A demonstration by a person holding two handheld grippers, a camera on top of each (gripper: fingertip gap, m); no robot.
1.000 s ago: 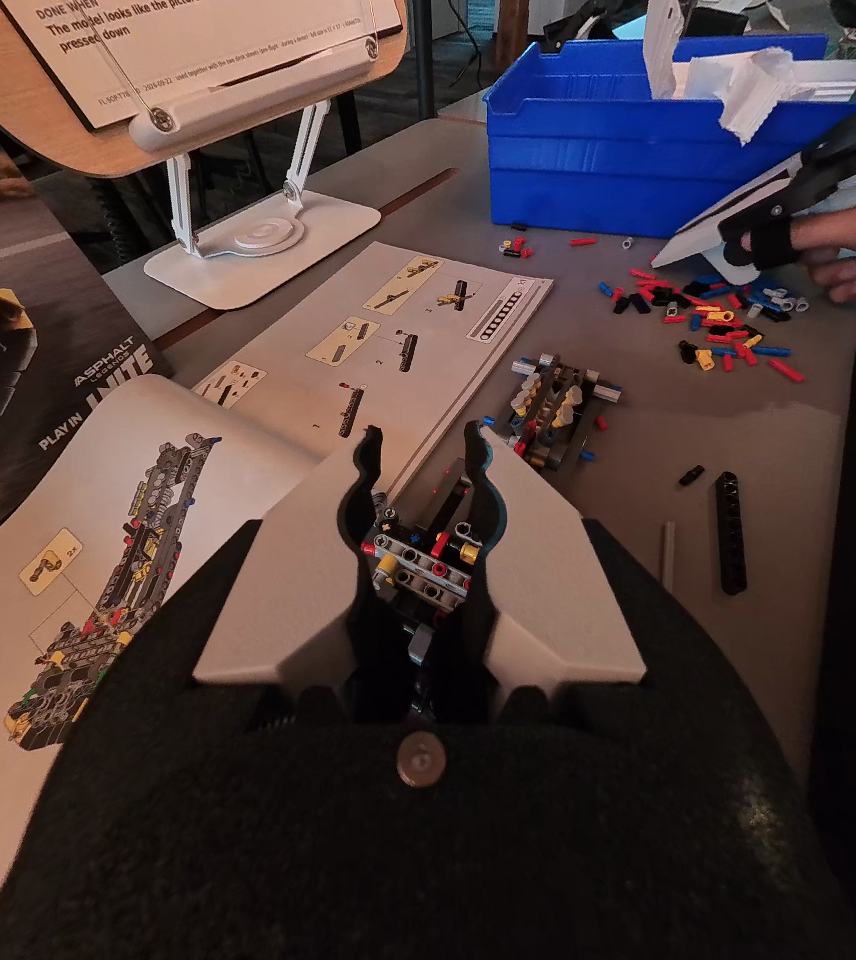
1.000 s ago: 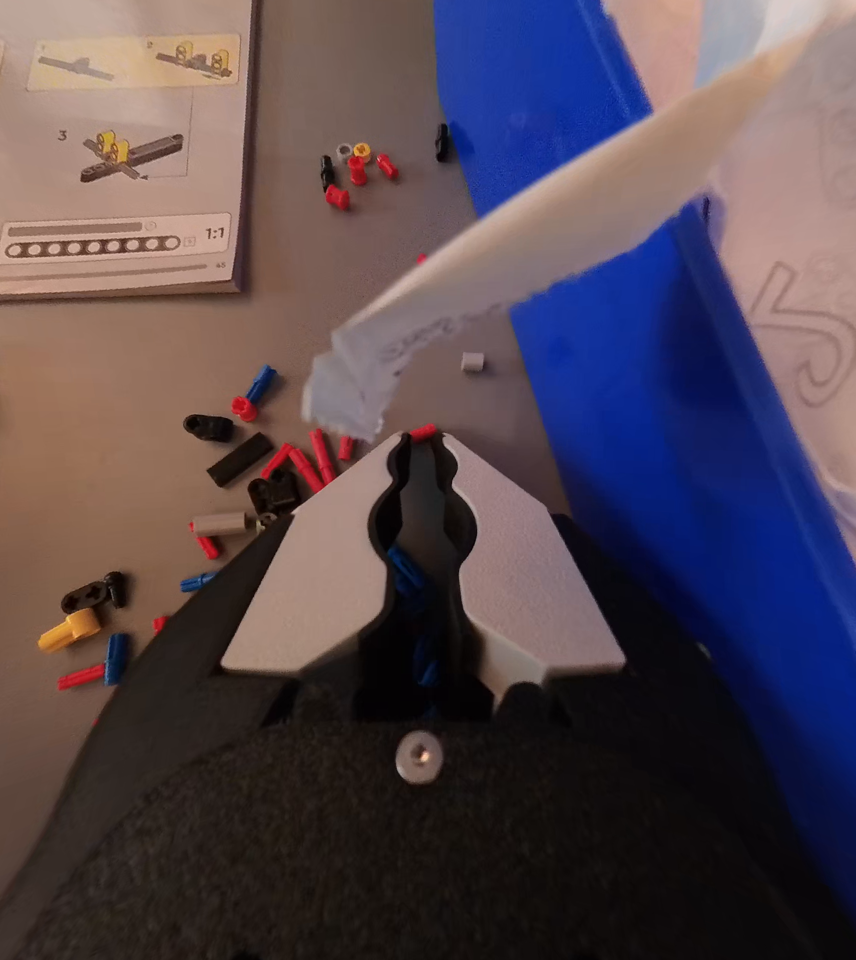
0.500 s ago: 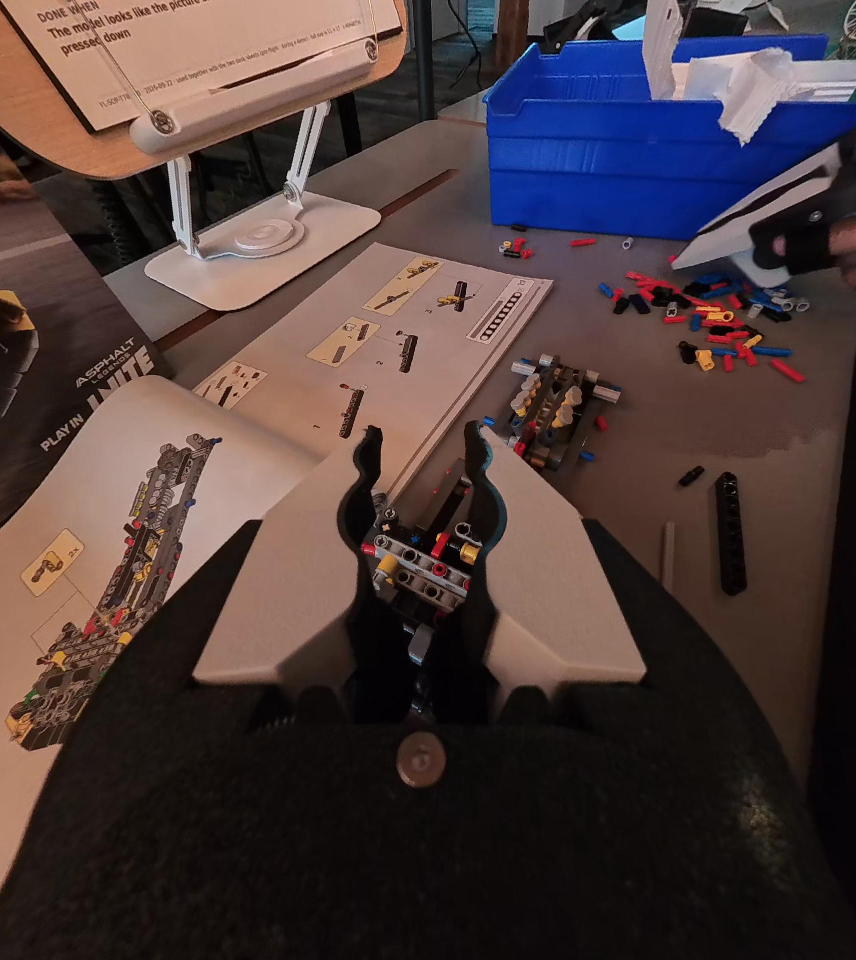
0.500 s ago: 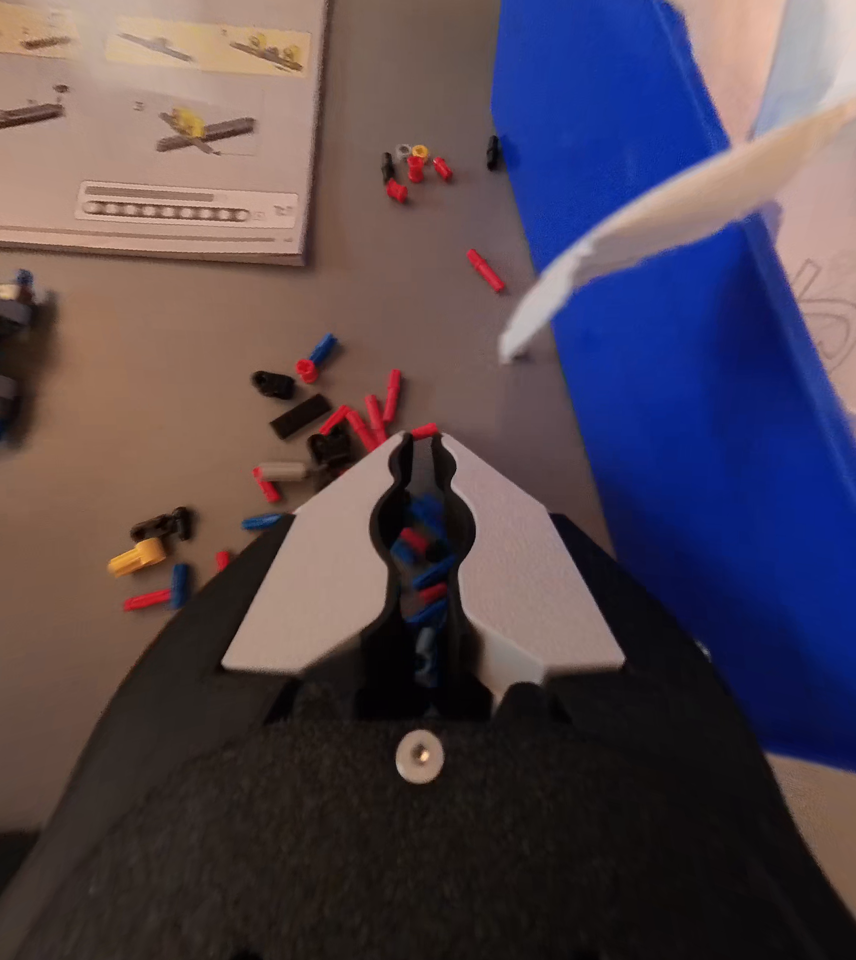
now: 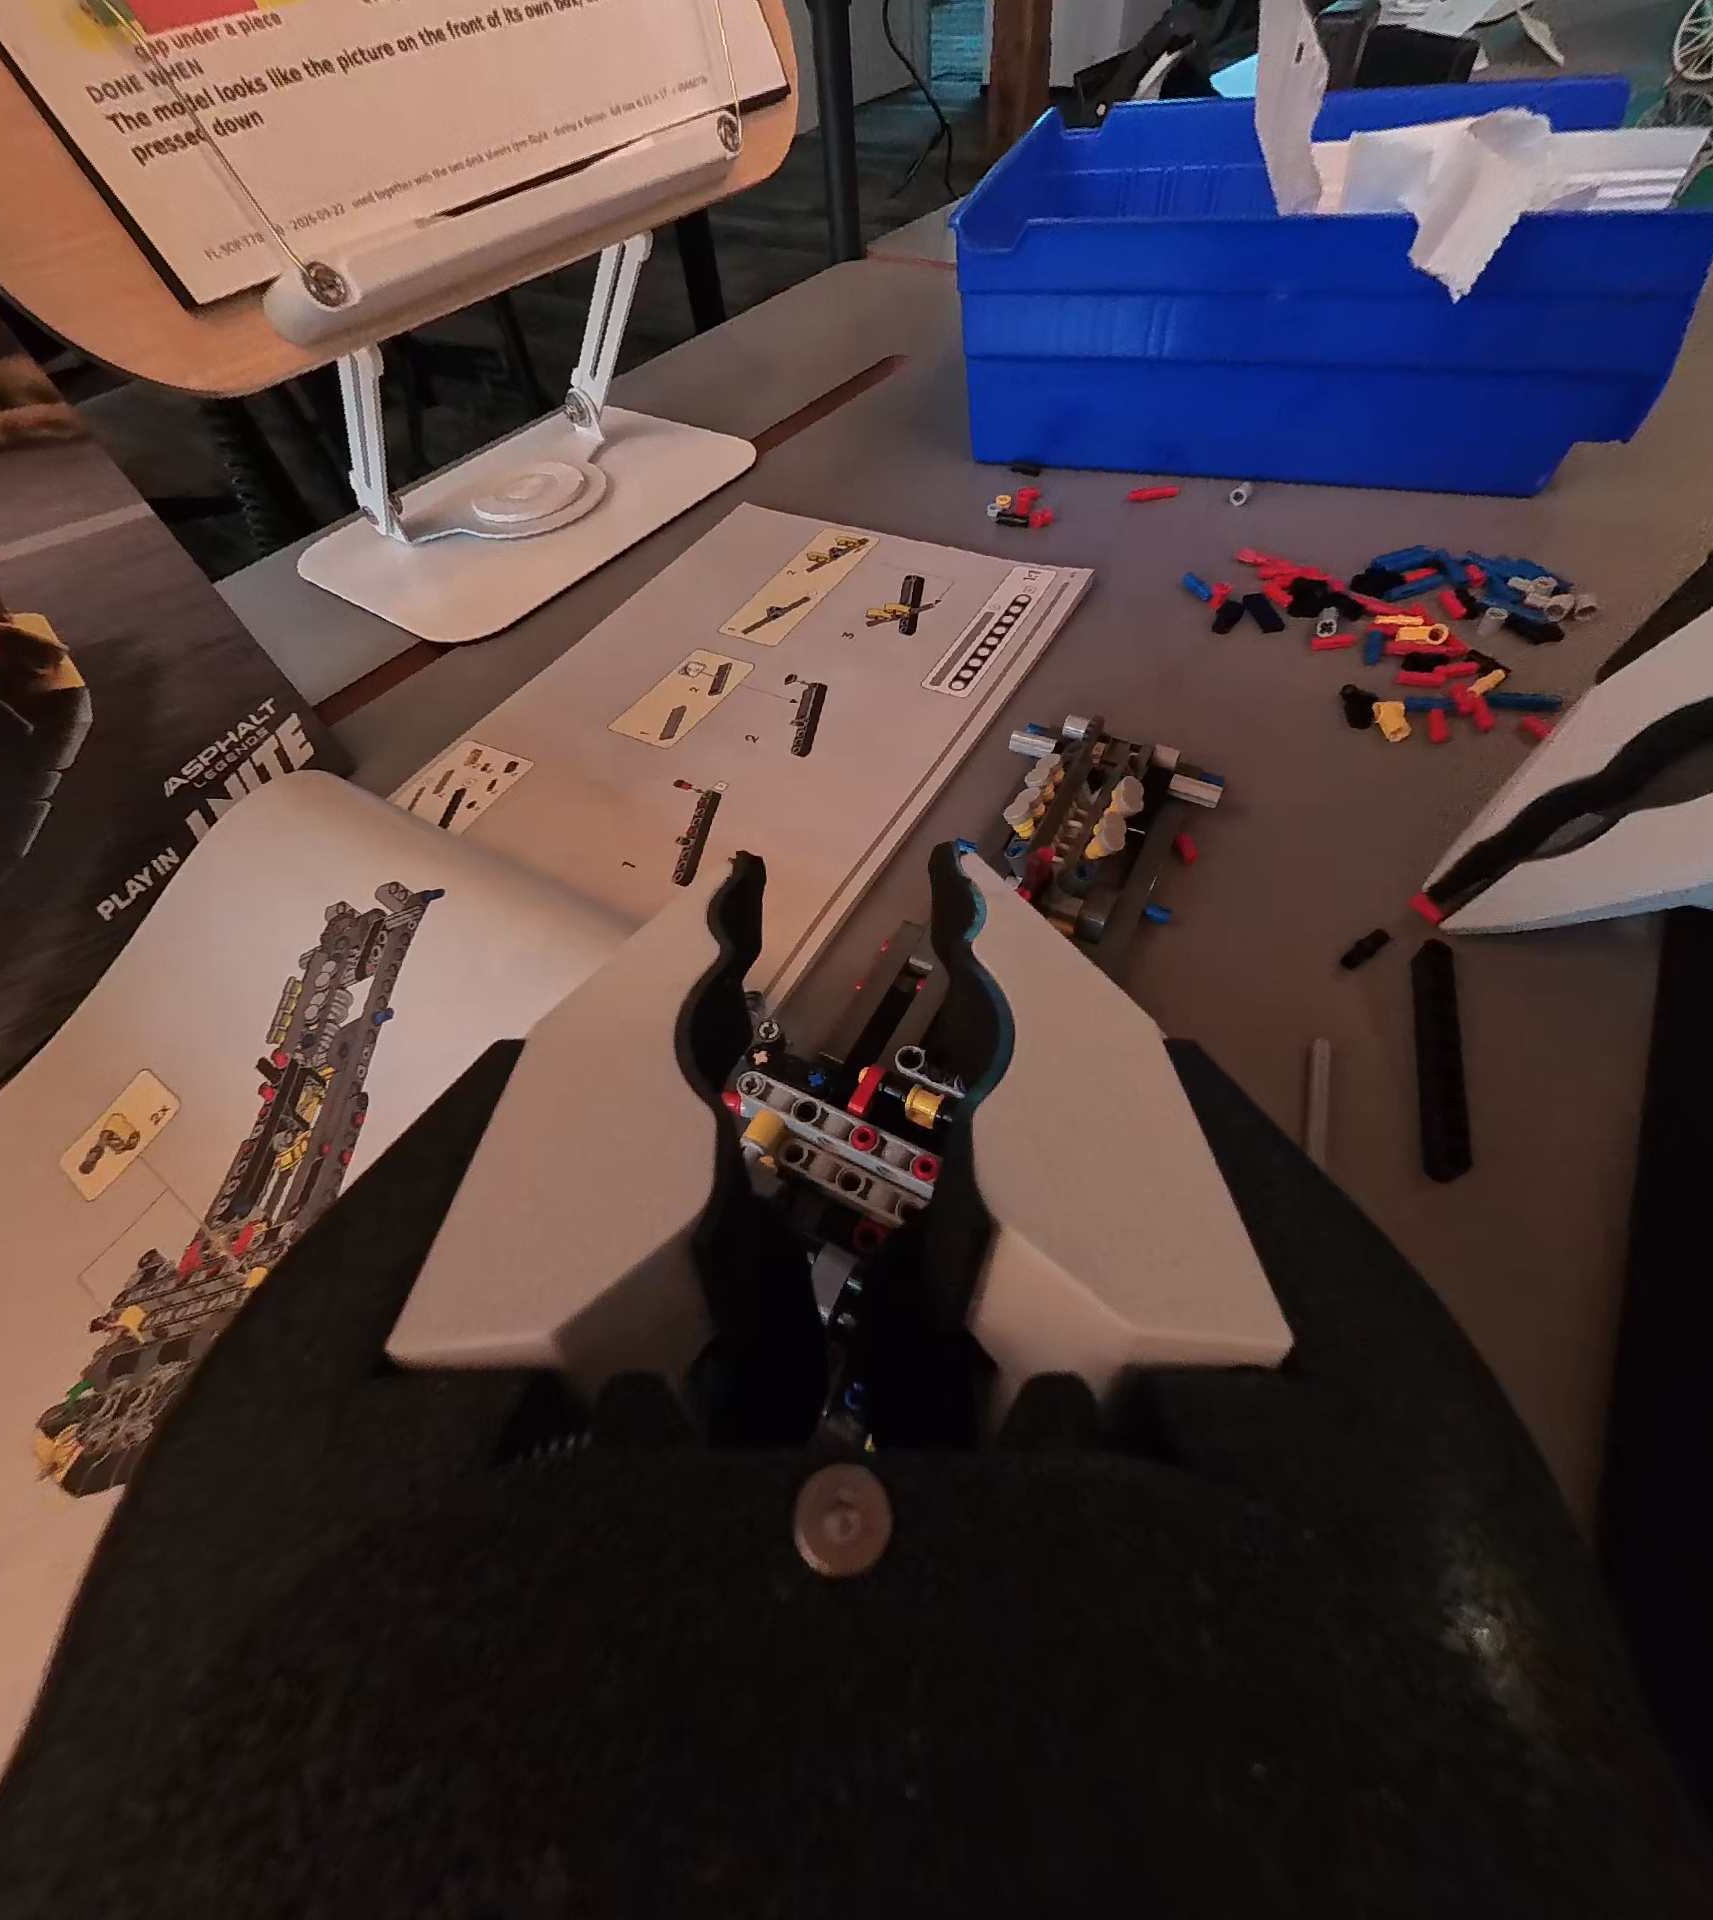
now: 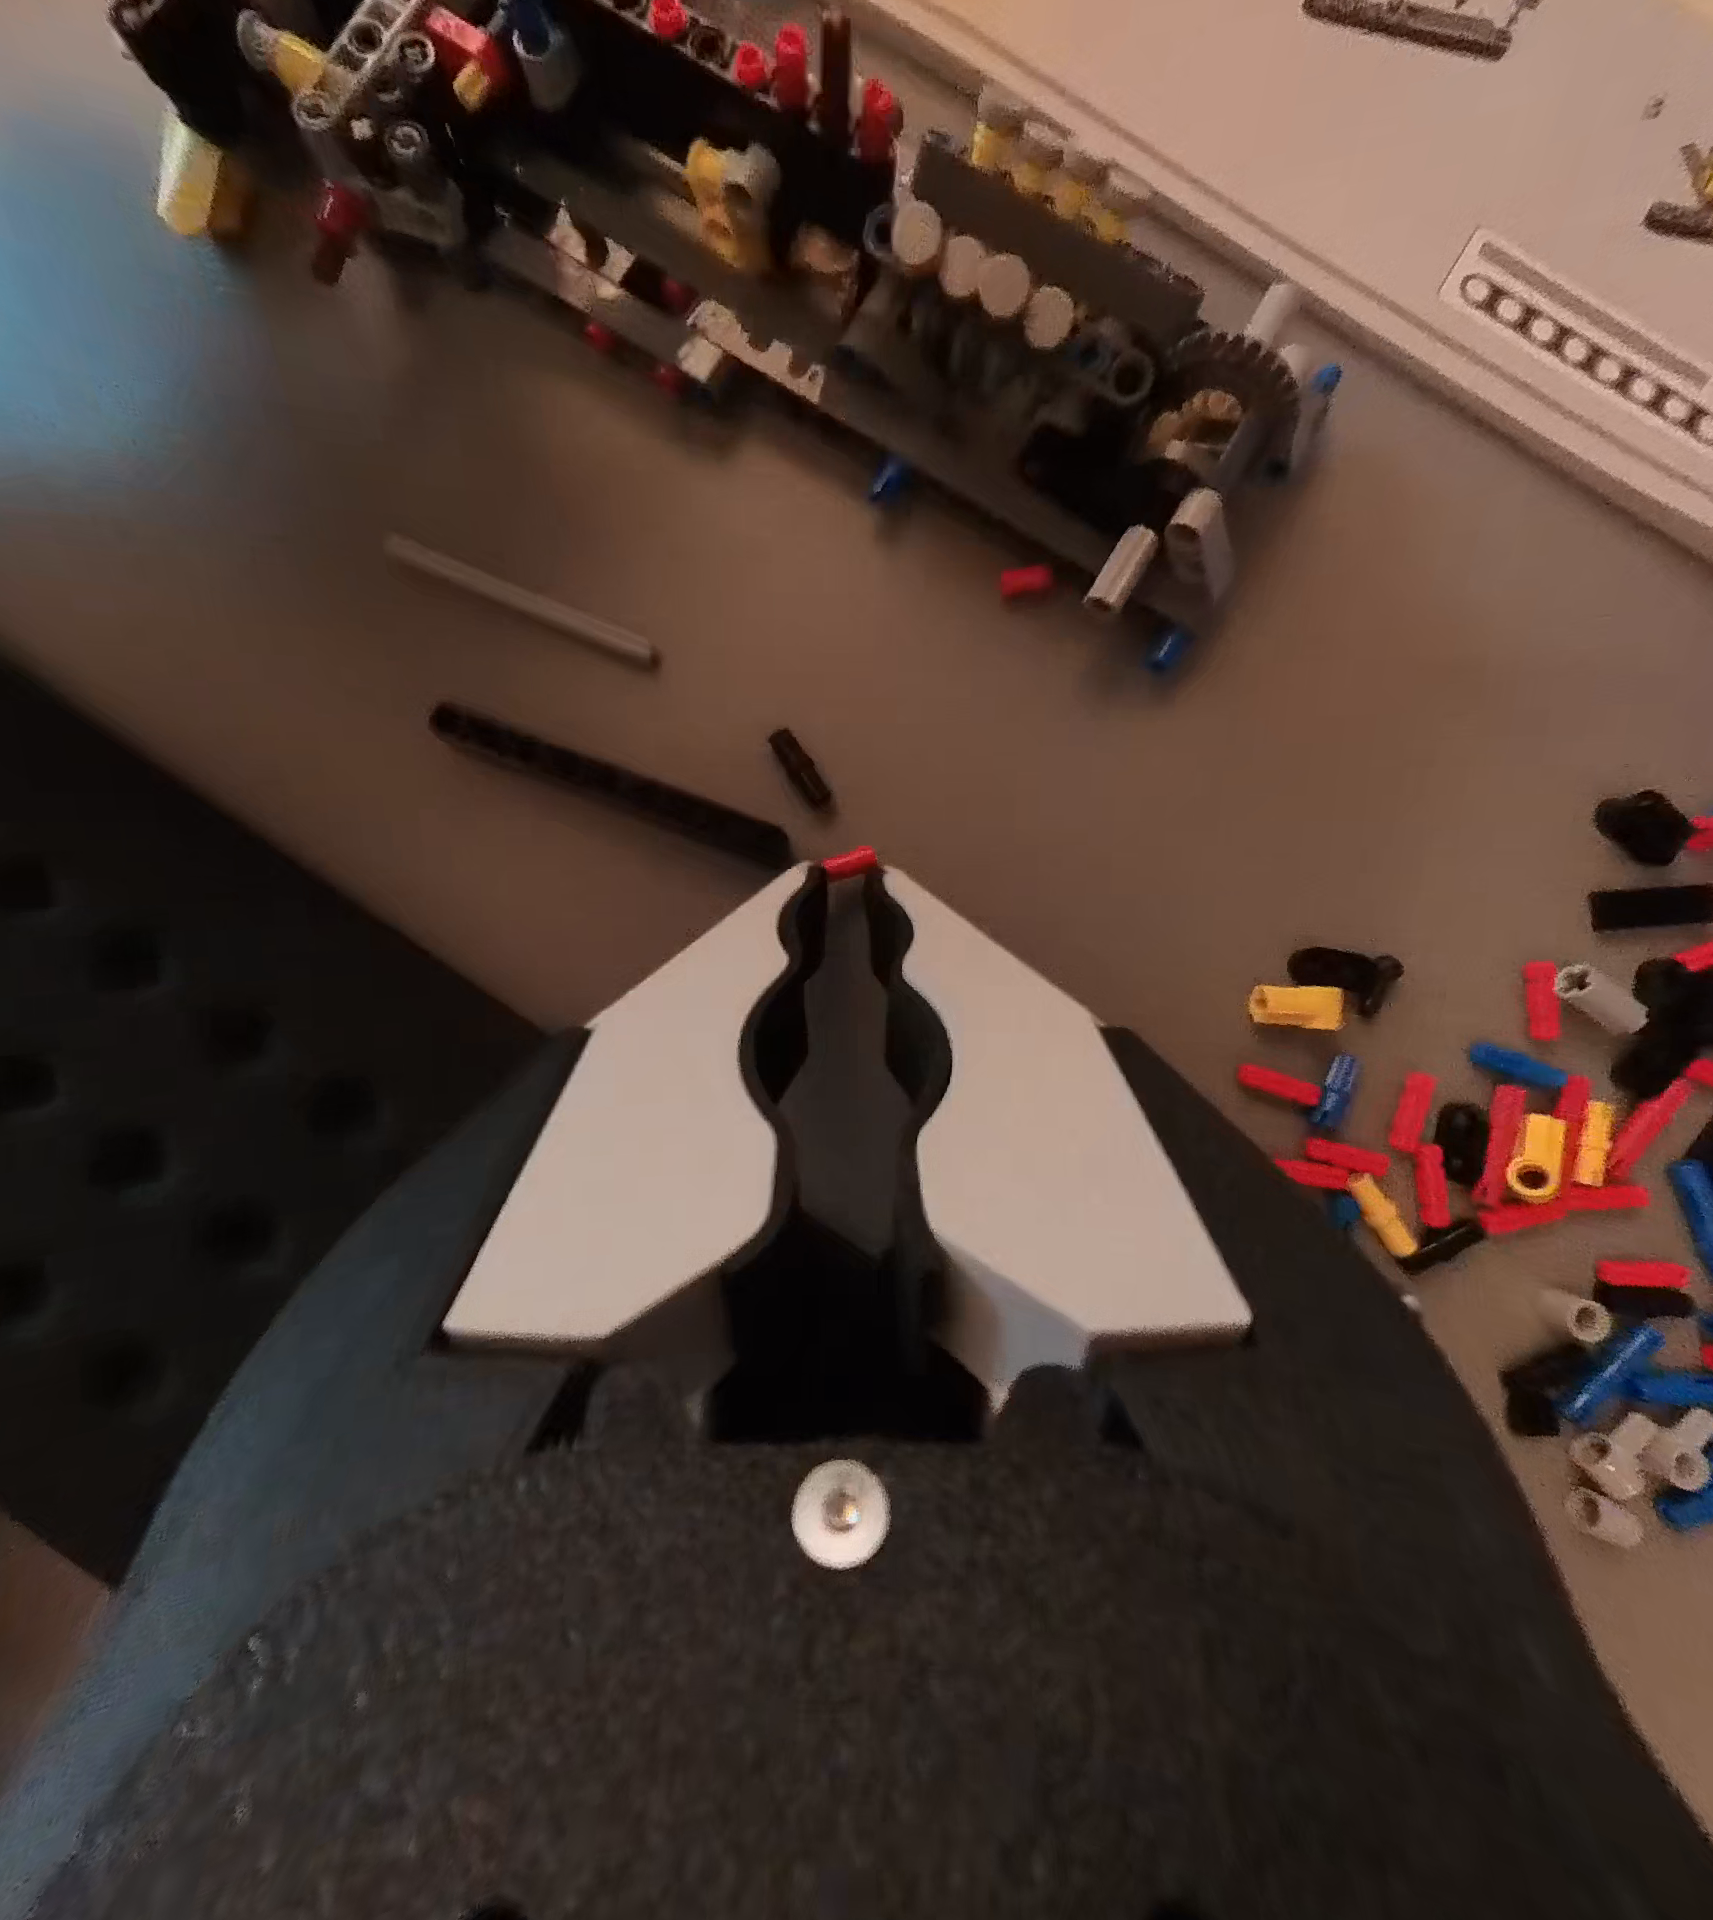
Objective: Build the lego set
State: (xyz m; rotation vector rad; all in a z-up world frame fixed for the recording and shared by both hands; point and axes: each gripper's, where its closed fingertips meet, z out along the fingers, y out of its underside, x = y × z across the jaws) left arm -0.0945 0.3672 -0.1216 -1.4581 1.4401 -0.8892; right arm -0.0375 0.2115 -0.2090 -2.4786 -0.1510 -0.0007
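My left gripper [image 5: 847,873] is shut on the near end of the long lego chassis [image 5: 841,1122], which lies on the grey table. The chassis's far engine section [image 5: 1101,821] sticks out past the fingertips. The whole chassis also shows in the right wrist view [image 6: 727,260]. My right gripper [image 6: 847,878] is shut on a small red pin [image 6: 849,862] at its very tips. It hovers above a long black beam [image 6: 613,774] and a short black pin [image 6: 800,767]. The right gripper also shows in the left wrist view [image 5: 1434,909], just right of the chassis.
A pile of red, blue, black and yellow pins [image 5: 1403,634] lies beyond the chassis, also in the right wrist view [image 6: 1610,1143]. A grey axle [image 6: 519,603] lies by the beam. A blue bin [image 5: 1299,343], open instruction booklet [image 5: 779,707], document stand [image 5: 519,499] and black foam mat [image 6: 104,987] surround the area. About 20 centimetres separates my left fingertips from my right.
My right gripper has swung away from the blue bin and the pin pile toward the chassis, still holding the red pin. The left gripper and chassis have not moved.
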